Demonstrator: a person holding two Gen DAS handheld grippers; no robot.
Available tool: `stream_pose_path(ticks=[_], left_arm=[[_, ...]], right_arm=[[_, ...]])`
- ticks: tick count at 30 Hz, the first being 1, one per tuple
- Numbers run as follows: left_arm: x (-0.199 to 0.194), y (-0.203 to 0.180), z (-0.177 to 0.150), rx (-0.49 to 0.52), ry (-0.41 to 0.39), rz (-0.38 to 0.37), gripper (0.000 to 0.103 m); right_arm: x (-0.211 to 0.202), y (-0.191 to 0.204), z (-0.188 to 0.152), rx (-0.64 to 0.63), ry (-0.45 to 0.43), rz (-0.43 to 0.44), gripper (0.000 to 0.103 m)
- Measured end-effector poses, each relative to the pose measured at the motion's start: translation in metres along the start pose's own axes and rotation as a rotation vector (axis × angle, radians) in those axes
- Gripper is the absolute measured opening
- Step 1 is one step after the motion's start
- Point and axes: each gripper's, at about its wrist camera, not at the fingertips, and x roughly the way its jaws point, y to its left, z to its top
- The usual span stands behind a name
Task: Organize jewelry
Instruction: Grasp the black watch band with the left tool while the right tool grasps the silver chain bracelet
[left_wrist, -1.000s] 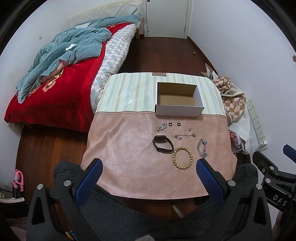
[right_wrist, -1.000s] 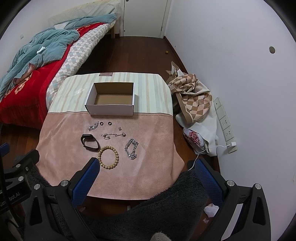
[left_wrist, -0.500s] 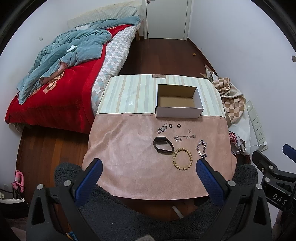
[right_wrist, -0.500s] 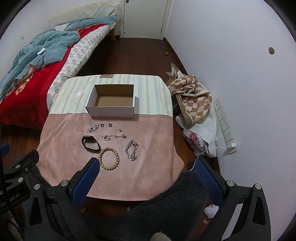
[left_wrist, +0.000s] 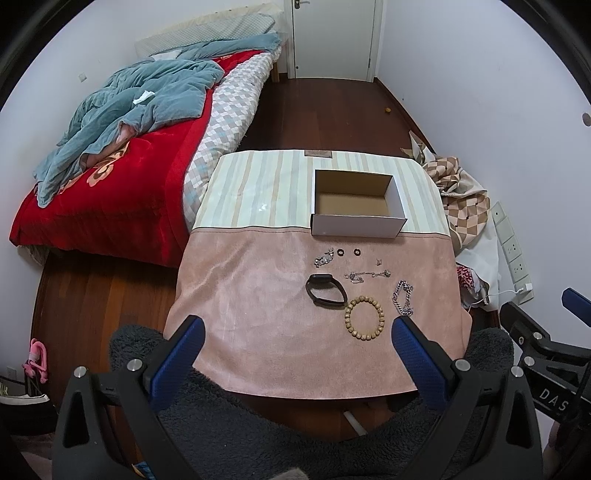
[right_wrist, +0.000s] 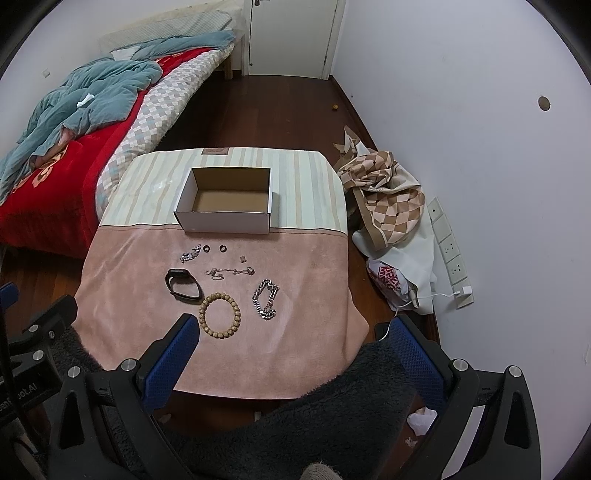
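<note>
An open white cardboard box (left_wrist: 356, 223) (right_wrist: 225, 221) stands empty on the cloth-covered table (left_wrist: 258, 325). In front of it lie a black band (left_wrist: 326, 291) (right_wrist: 183, 285), a wooden bead bracelet (left_wrist: 364, 318) (right_wrist: 219, 315), a silver chain bracelet (left_wrist: 403, 297) (right_wrist: 266, 300), a thin silver chain (left_wrist: 367, 275) (right_wrist: 231, 272), a small silver cluster (left_wrist: 323, 258) (right_wrist: 190, 254), two small dark rings (left_wrist: 348, 252) (right_wrist: 213, 248) and a tiny charm (right_wrist: 242, 258). My left gripper (left_wrist: 295, 339) and right gripper (right_wrist: 290, 343) are both open and empty, held above the table's near edge.
A bed (left_wrist: 122, 158) with a red blanket and blue quilt lies to the left. A checkered cloth pile (right_wrist: 388, 199) and bags sit on the floor right of the table, by wall sockets (right_wrist: 448, 247). Dark fleece (right_wrist: 332, 406) fills the foreground.
Both views have tilted up slightly, so the table and jewelry sit a little lower in frame. The jewelry has not moved and both grippers stay open.
</note>
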Motion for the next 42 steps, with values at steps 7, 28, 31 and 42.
stream_pose_path(ticks=[7, 28, 31, 42], left_arm=[[0.045, 0.011, 0.019, -0.033, 0.016, 0.046, 0.103], [0.27, 0.001, 0.005, -0.015, 0.352, -0.006, 0.09], [0.284, -0.002, -0.001, -0.019, 0.386, -0.027, 0.061], [0.275, -0.011, -0.003, 0.026, 0.305, -0.038, 0.009]], right_arm=[[0.03, -0.006, 0.009, 0.04, 0.001, -0.001, 0.103], [0.292, -0.013, -0.013, 0.152, 0.342, 0.047, 0.089], [0.303, -0.011, -0.019, 0.155, 0.355, 0.063, 0.087], [0.306, 0.005, -0.029, 0.127, 0.297, 0.079, 0.071]])
